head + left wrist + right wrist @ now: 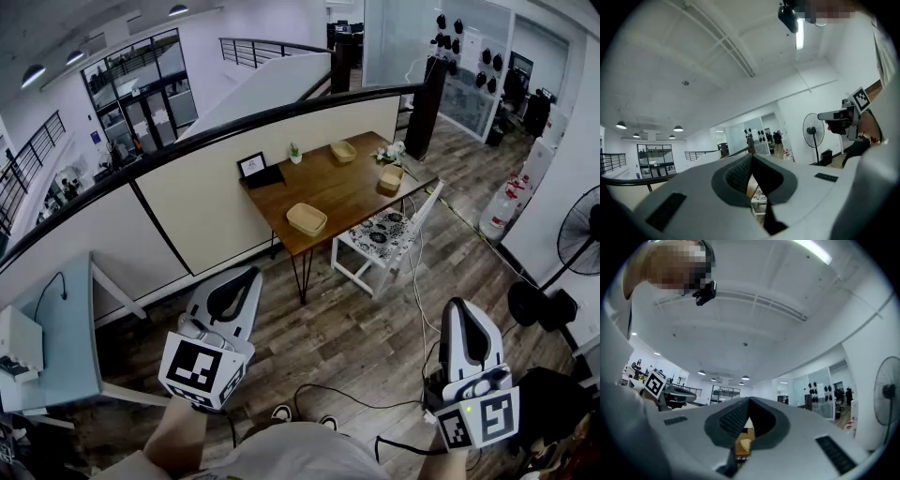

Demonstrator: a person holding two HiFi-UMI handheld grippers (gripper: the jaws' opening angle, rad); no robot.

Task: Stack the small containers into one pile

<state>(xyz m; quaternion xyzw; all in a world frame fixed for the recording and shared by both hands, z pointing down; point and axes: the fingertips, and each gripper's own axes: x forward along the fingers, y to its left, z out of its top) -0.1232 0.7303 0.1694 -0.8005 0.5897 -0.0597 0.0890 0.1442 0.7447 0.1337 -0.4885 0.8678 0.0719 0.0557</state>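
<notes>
Tan, shallow, open-topped, rounded corners: three containers sit well apart on table (352, 192). One front container (307, 218) near edge, back container (343, 151) by far edge, right container (392, 178) at end. My left claw (242, 279) and right claw (458, 309): jaws together, empty, well short of table.
</notes>
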